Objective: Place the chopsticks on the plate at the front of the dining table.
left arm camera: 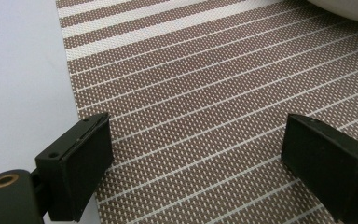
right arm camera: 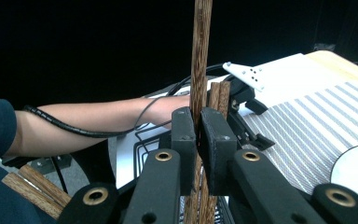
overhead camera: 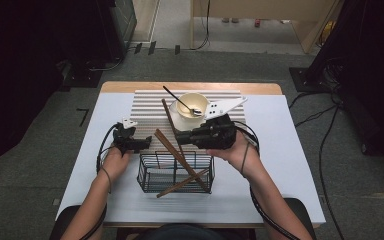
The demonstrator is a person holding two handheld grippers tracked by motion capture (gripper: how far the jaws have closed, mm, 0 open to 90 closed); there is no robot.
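Brown wooden chopstick (right arm camera: 201, 70) clamped between closed jaws of right gripper (right arm camera: 198, 140), above black wire basket (overhead camera: 150, 172) near table centre, left gripper (left arm camera: 196, 154) held wide open, empty, over striped brown placemat (left arm camera: 205, 79).

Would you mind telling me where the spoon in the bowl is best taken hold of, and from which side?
Probably by the free upper end of its dark handle, from above on the far-left side. The spoon lies tilted, head down inside the bowl, and its handle rises past the rim over the striped mat, where nothing crowds it. The open left gripper sits on that side.
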